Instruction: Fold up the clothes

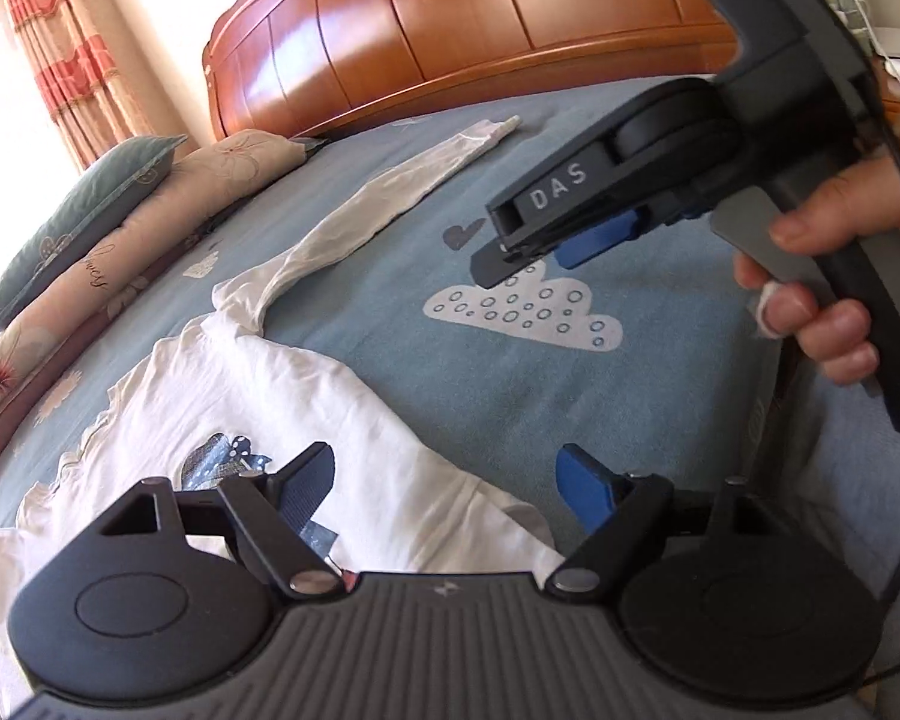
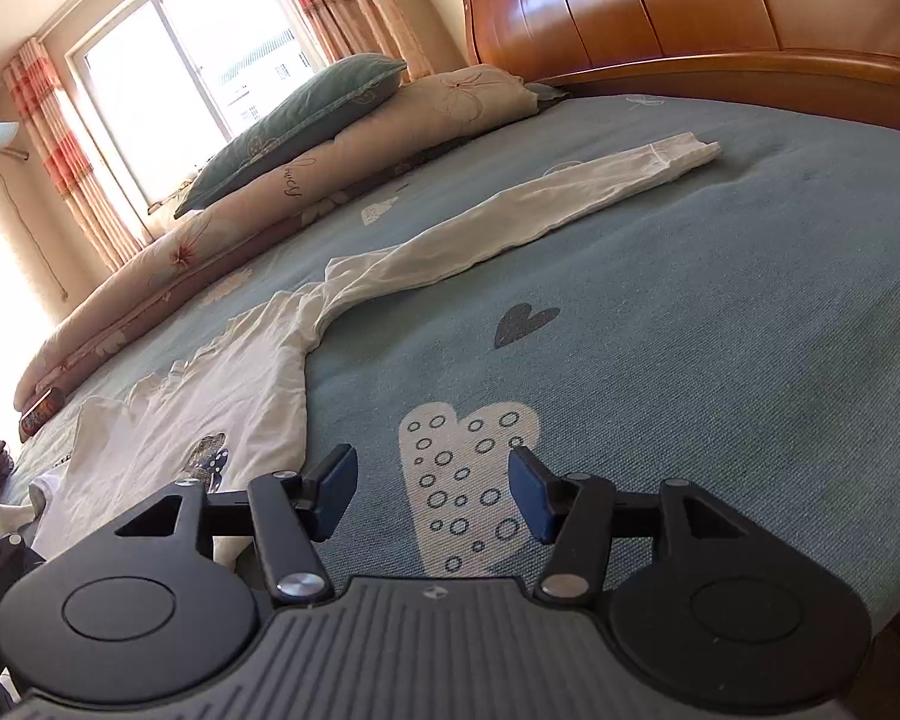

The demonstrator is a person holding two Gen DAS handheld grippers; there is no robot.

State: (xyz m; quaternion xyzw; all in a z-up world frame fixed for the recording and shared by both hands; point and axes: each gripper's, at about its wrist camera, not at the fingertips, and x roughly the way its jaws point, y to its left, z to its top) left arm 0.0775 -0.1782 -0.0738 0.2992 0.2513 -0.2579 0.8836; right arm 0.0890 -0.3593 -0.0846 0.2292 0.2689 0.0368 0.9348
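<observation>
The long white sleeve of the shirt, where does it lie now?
In both views the long white sleeve lies stretched flat on the blue bedspread, running from the white shirt toward the wooden headboard.

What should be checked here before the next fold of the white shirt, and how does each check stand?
1. Left gripper empty, jaws apart: ok; it hangs over the white shirt with no cloth pinched.
2. Right gripper empty, jaws apart: ok; only the blue bedspread lies beneath it.
3. Long sleeve laid out: ok; it stretches toward the wooden headboard.
4. Shirt body flat: not ok; its edge by the sleeve is bunched.
5. Other sleeve placed: cannot tell; out of view.
6. Pillows clear of the shirt: ok.
</observation>
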